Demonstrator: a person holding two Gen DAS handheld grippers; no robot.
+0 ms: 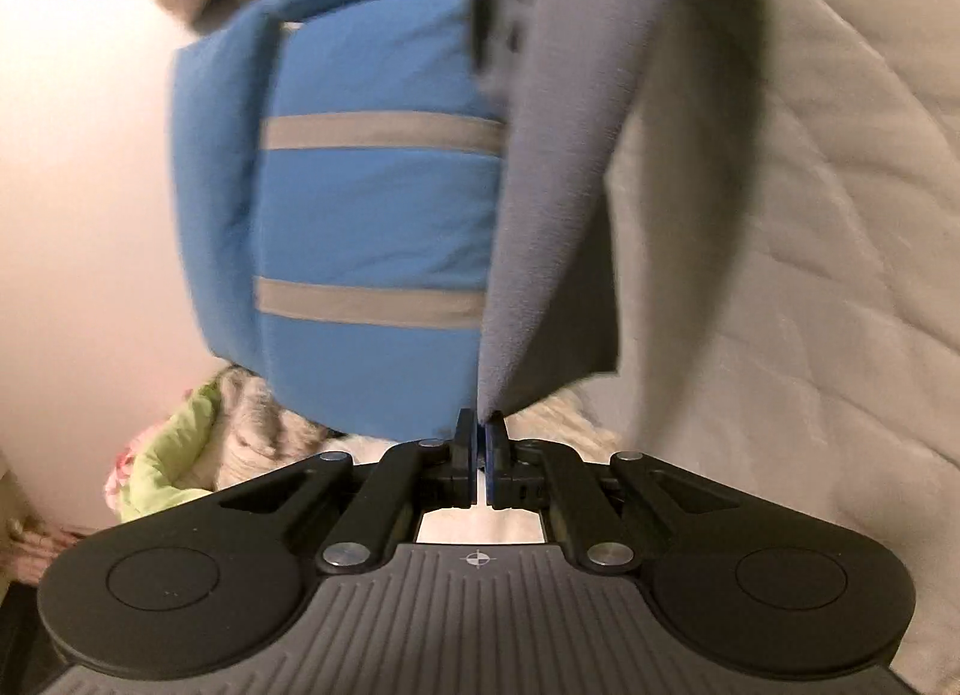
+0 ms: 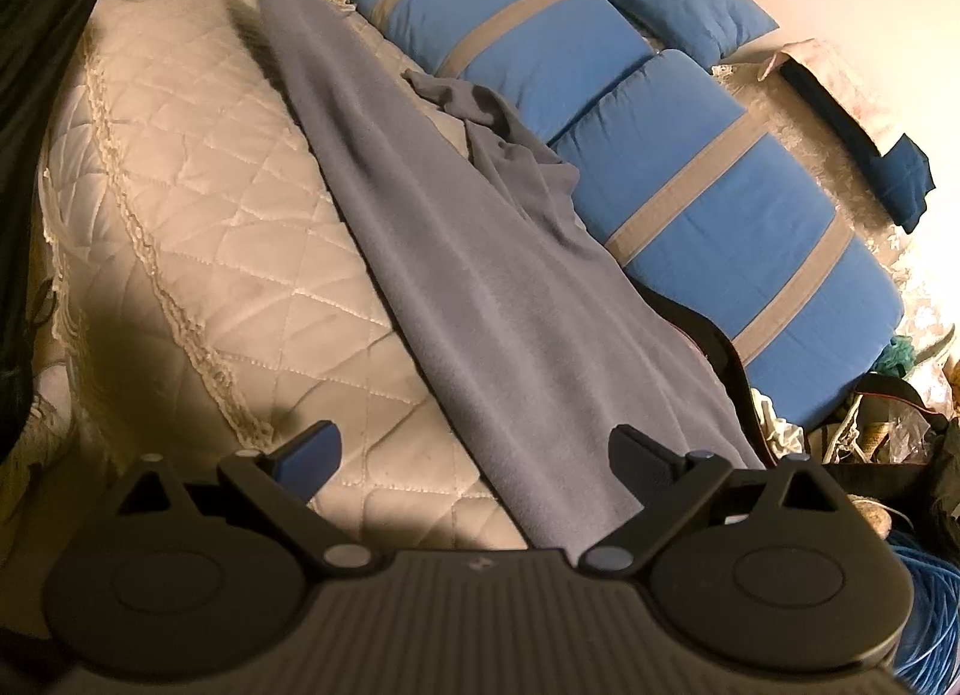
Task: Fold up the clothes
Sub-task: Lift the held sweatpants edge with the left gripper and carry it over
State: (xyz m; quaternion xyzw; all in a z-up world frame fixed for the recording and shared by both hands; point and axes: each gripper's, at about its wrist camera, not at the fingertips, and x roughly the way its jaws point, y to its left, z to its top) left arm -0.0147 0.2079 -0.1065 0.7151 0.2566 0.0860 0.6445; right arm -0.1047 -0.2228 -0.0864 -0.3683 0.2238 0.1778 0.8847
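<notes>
Our left gripper has its jaws pressed together on a corner of the grey garment, the cloth pinched thin between the blue pads and rising away from them in a taut, narrowing sheet. Our right gripper has its jaws wide apart and holds nothing; the grey garment runs beneath and just beyond its right finger, though we cannot tell whether that finger touches the cloth.

In the right wrist view the garment lies stretched in a long band across the quilted bedspread, bunched into loose folds where it meets the blue cushions. We judge it a soft, brushed knit, fleece-like: matte, limp, light enough to lift from one corner, with no stiffness to keep a crease unaided. It should grip well between pads and not slip, but it will sag and twist between two hold points, so we would take the free edge nearest the right jaws, at a corner or hem, and keep tension along that edge.

The bedspread is cream, diamond-stitched, with a lace-like trim, a yielding surface. The cushions are plump, blue with grey bands, leaning at the wall
</notes>
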